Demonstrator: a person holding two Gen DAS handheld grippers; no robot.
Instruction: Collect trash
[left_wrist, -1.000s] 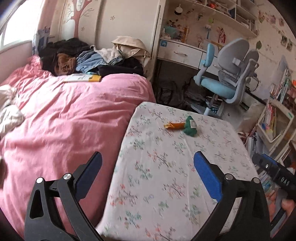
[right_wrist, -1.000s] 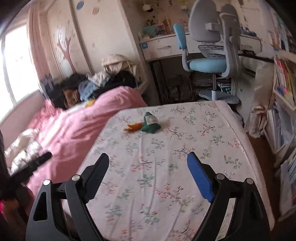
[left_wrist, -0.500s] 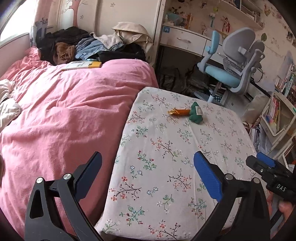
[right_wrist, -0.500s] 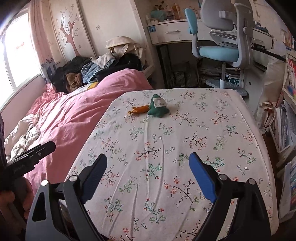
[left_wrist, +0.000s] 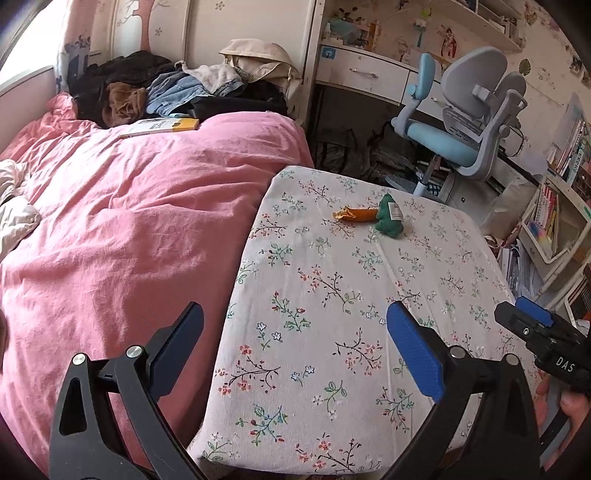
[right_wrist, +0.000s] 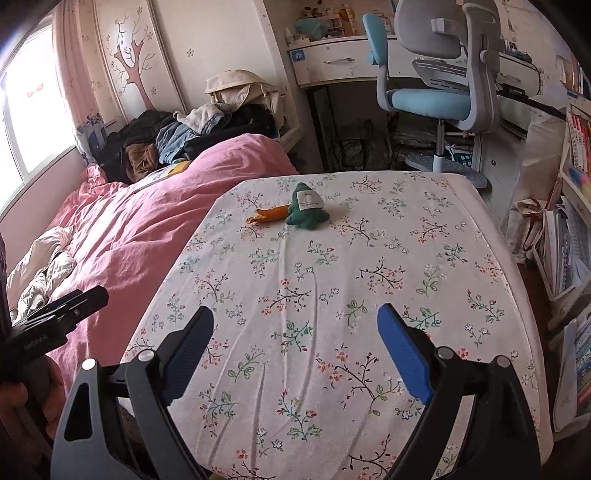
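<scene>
Two hand-held tools hover over the near end of a flower-clothed bench (right_wrist: 369, 280), both with jaws spread wide and nothing between them: the left tool (left_wrist: 295, 332) at the bench's left edge beside a pink bed (left_wrist: 129, 221), the right tool (right_wrist: 295, 325) over the bench's middle. The only likely trash in sight, an orange wrapper (right_wrist: 267, 215), lies crumpled at the far end of the bench, well apart from both tools and touching or just beside a green plush toy (right_wrist: 306, 212) bearing a white tag.

That closeness is the main hazard. A grab aimed a little to the right would probably clamp the toy instead of the wrapper, or take both together, since the wrapper's end appears to meet the toy's side. The wrapper looks thin and lies flat, so jaws coming down steeply may pinch the loose cloth with it and drag the cloth, toy and all, towards the person. Light foil or film could also slide away from a single pad or slip out of a shallow bite. No bin shows in either view, so where the wrapper should go cannot be told. The reach is long for both hands, and the two tools could cross if they go for the same piece.
</scene>
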